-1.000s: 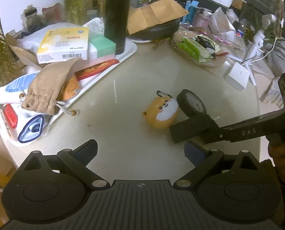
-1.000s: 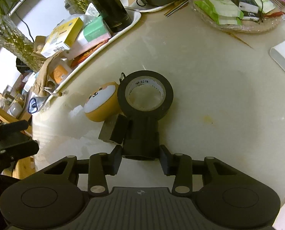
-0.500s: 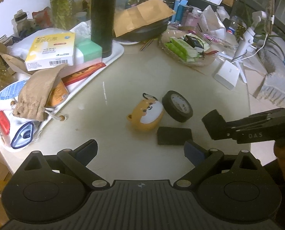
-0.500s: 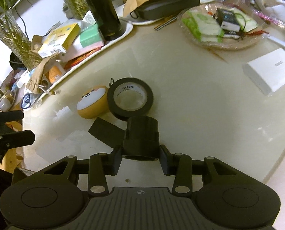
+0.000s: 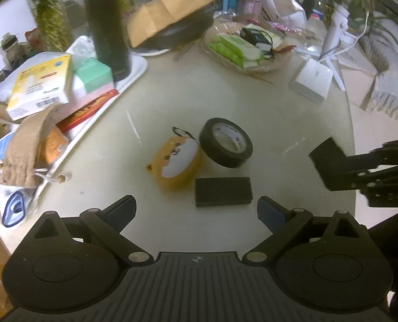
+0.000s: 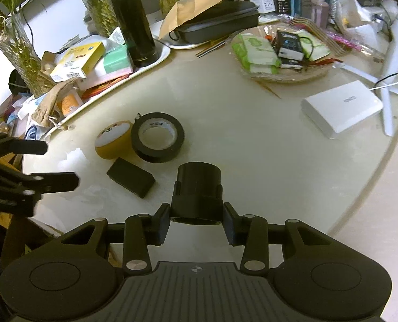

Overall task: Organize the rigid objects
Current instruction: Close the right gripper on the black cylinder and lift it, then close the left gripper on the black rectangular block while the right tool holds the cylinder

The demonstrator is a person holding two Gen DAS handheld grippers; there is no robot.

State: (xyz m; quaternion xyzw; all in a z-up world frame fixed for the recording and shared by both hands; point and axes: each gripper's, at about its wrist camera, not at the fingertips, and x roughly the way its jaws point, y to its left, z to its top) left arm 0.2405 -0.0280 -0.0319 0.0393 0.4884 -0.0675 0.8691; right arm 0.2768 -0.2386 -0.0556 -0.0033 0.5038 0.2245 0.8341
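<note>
Right claw (image 6: 196,221) clamped on black cylinder (image 6: 199,187), held above the surface (image 6: 252,139); left claw (image 5: 196,209) spread wide, holding nothing.

Cylinder sits upright between the right fingers, over the near rim of the surface, just right of the block (image 6: 130,177). Block lies flat; tape roll (image 6: 157,136) and dog case (image 6: 113,140) lie just beyond it, roll and case touching. In the left view the block (image 5: 223,191) lies just ahead of the left claw, a little right of centre, with roll (image 5: 225,146) and case (image 5: 176,161) behind. Right claw reaches in level from the right edge of that view, cylinder (image 5: 328,155) pointing left. Left claw low and level at the near edge. Tray (image 5: 129,77) well left, white box (image 6: 342,108) well right.
</note>
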